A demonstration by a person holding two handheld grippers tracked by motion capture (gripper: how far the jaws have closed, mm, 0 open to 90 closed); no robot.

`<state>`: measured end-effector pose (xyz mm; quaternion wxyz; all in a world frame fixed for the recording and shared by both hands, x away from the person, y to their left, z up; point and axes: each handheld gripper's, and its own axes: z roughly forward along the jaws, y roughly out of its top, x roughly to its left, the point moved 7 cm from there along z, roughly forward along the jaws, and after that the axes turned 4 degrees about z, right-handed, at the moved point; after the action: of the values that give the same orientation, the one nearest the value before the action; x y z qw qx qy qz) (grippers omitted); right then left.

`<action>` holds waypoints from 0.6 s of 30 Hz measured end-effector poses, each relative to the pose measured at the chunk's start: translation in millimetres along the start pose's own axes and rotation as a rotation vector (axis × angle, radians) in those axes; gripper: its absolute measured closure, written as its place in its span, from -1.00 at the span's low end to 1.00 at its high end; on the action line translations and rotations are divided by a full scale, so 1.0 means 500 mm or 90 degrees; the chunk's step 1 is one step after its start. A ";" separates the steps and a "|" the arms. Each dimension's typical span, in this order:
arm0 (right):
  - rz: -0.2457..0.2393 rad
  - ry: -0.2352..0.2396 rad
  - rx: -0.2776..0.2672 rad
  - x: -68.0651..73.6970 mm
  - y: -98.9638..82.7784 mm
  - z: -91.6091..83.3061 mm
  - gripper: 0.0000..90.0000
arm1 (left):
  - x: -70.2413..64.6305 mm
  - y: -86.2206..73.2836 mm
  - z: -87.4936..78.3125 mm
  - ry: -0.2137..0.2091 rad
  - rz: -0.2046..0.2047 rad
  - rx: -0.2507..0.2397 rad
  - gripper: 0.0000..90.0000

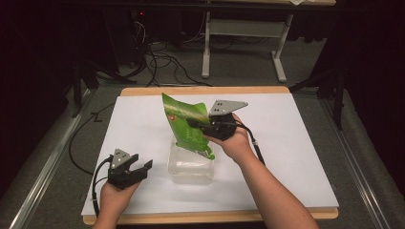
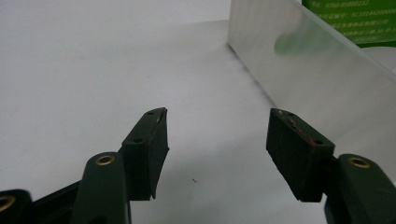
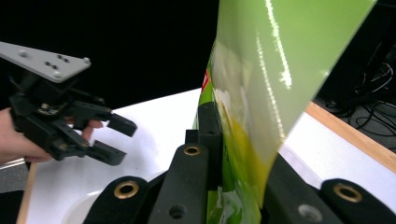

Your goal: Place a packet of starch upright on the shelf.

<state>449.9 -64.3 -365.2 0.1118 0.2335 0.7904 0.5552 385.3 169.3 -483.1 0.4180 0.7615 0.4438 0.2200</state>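
Jaws of the left gripper [image 1: 135,168] stand wide and empty near the table's front edge, resting on the white tabletop [image 1: 296,157] just left of the clear rectangular plastic container [image 1: 191,167], probably waiting to steady it. Farther in, the right gripper [image 1: 193,122] is clamped on the glossy green foil snack bag [image 1: 187,125], held tilted with its lower corner dipping over the container's open top, seemingly to tip the contents in. Beyond lies bare white surface up to the wooden back edge [image 1: 205,90], leaving ample room to swing the bag.
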 end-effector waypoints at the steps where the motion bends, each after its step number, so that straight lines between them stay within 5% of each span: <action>1: 0.001 -0.004 0.001 -0.005 0.000 0.001 0.99 | 0.000 0.000 0.000 -0.001 -0.001 -0.001 -0.13; 7: 0.011 -0.023 -0.009 -0.033 0.010 0.000 1.00 | 0.000 0.000 -0.002 -0.001 -0.002 -0.001 -0.13; 13: -0.035 -0.054 0.001 -0.037 0.020 0.009 1.00 | 0.001 -0.001 -0.001 0.000 -0.003 0.000 -0.13; 18: -0.070 -0.043 -0.003 -0.032 0.026 0.024 1.00 | 0.002 -0.001 -0.002 0.002 -0.005 -0.002 -0.13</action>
<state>472.0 -58.7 -358.8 0.1691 0.2083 0.7962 0.5423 385.0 170.5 -482.9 0.4194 0.7589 0.4472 0.2197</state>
